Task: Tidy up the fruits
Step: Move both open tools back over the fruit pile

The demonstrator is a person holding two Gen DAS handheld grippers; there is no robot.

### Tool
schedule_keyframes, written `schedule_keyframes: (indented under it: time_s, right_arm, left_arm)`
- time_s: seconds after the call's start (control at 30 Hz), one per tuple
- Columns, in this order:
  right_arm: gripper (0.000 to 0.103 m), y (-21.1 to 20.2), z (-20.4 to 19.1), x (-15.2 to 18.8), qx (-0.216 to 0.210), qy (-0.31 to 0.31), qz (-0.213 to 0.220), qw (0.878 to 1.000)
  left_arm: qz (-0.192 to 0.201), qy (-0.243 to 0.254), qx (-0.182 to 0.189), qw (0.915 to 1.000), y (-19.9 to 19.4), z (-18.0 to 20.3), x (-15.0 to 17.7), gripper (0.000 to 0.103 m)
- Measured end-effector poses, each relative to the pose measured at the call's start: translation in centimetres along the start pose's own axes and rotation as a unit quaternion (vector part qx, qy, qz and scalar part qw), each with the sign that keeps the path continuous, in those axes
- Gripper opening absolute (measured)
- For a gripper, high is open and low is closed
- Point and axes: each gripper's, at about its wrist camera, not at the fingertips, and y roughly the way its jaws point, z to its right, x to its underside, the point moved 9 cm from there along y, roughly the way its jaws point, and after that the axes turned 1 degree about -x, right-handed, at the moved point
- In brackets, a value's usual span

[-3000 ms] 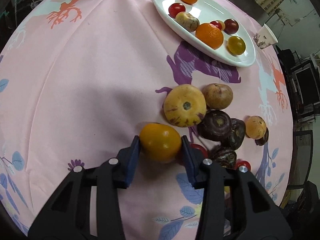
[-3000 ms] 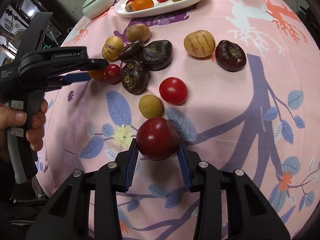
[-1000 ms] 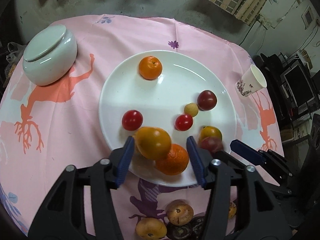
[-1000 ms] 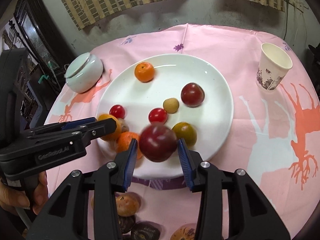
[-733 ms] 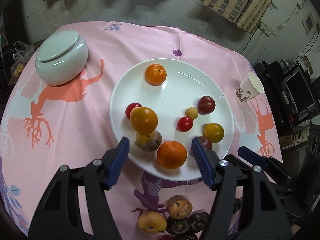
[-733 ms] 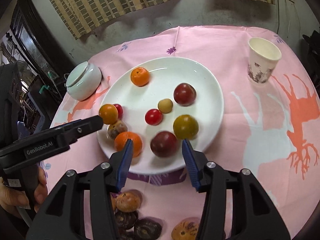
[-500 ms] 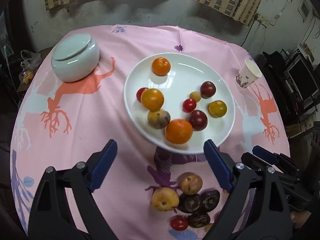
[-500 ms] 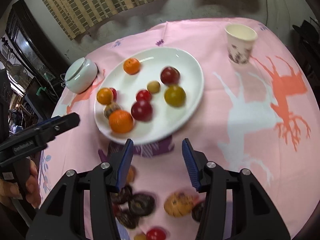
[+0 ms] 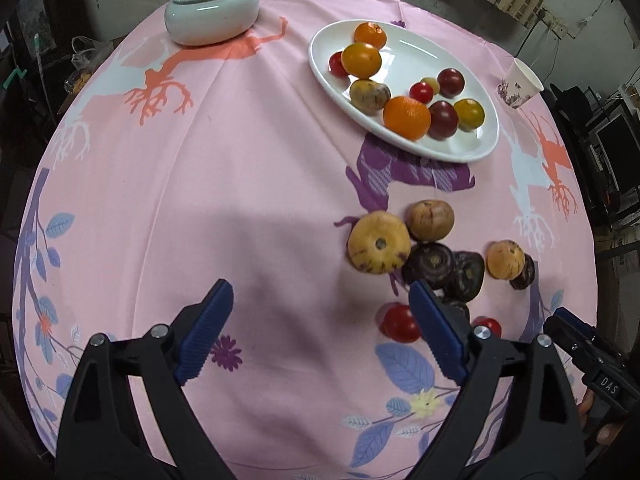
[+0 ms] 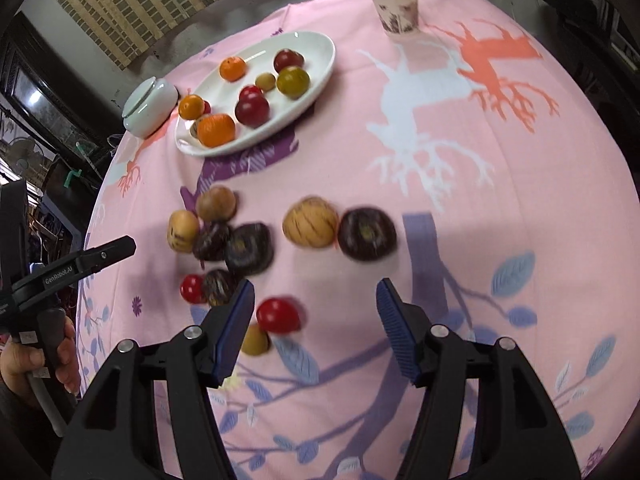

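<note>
The white plate holds several fruits, among them an orange tomato and a dark red plum. Loose yellow and dark purple fruits lie on the pink cloth nearer me. My left gripper is wide open over bare cloth, with a red tomato lying just inside its right finger. The jaws of my right gripper are opening. Another red tomato lies on the cloth between them, untouched.
A lidded pale jar stands at the far left and a paper cup at the far right. A hand holds the left gripper's handle. The round table's edge drops off all around.
Both grippers let go of their fruits onto the plate, the orange tomato from the left and the dark red plum from the right. Both opened and drew back to the loose fruit.
</note>
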Motion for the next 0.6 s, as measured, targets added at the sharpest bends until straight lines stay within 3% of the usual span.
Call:
schedule_keyframes:
  time_s: [0.3, 0.6]
  right_arm:
    - [0.064, 0.2, 0.0, 2.4, -0.006, 0.010, -0.017, 1.000]
    - [0.064, 1.3, -0.4, 2.9, -0.011, 0.008, -0.036, 0.999]
  left_arm:
    - [-0.030, 0.015, -0.007, 0.9994, 0.6, 0.4, 3.7, 0.091]
    - [-0.038, 0.026, -0.007, 0.9989, 1.4, 1.1, 4.1, 0.091]
